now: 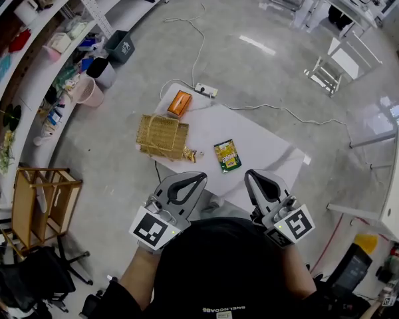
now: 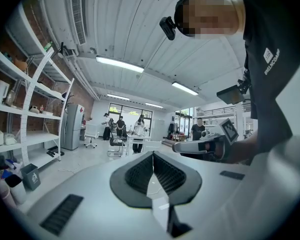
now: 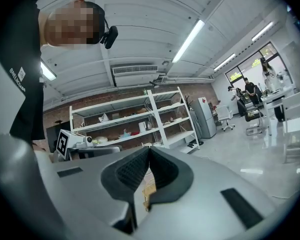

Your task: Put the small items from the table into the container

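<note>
On the white table [image 1: 266, 145] stands a woven basket [image 1: 163, 137] at its left edge. An orange packet [image 1: 179, 103] lies at the far corner, and a green and yellow packet [image 1: 227, 155] lies in the middle. A small gold-wrapped item [image 1: 189, 155] sits beside the basket. My left gripper [image 1: 197, 177] and right gripper [image 1: 253, 175] hover side by side at the near edge, level and short of the items. Both are shut with nothing between the pads. The left gripper [image 2: 152, 156] sees the right one [image 2: 205, 146], and the right gripper [image 3: 149, 151] sees shelving.
A power strip [image 1: 206, 90] with cables lies on the floor beyond the table. Shelving, a pink bucket [image 1: 90, 92] and a grey bin [image 1: 120, 45] line the left side. A wooden rack [image 1: 43, 201] stands near left, and white furniture [image 1: 339, 62] at the far right.
</note>
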The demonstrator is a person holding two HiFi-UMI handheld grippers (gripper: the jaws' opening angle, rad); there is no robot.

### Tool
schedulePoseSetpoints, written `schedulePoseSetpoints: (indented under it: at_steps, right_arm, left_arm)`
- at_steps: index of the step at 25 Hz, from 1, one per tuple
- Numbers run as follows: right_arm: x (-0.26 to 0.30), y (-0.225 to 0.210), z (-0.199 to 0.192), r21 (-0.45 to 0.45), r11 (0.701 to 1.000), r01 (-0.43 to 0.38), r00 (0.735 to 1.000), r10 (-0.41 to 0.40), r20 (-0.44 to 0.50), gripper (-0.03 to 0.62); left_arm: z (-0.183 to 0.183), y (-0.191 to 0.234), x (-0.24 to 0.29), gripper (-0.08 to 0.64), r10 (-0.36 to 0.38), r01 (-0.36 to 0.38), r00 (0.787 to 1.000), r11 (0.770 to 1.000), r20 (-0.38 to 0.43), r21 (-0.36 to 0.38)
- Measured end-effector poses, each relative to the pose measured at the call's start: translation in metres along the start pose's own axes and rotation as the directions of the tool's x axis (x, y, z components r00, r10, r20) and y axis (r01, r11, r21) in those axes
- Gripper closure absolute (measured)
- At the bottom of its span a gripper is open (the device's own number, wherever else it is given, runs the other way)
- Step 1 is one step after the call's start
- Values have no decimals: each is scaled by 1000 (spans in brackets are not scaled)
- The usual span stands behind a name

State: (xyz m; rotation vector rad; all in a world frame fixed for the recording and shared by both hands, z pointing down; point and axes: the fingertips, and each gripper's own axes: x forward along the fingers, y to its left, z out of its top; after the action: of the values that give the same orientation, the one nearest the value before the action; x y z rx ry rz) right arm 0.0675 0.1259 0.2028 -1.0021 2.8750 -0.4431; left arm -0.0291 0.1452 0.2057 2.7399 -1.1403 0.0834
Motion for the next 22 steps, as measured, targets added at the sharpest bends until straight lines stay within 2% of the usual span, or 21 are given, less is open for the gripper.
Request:
schedulePoseSetpoints:
  at_steps: [8,11,17,22]
  right_arm:
    - [3,-20,7,-5,1000,-28,999,28,17,583]
    - [6,-20,4,16,999,-31,999,31,-6,583]
    - [14,-18,-1,37,999,-16,999,18,-33,583]
    - [28,-19,-6,21,1000,21,999,-20,-42,583]
  left_arm:
    - [-1,1,21,555,37,-37,999,999,-13,-16]
    - [-3,5,22,555,48,-48,999,999,-21,-23]
    - [-10,23,21,555,59,-60,998,998,-24,-31]
    - [-21,47,20,554,50,-54,997,997,-62,-55]
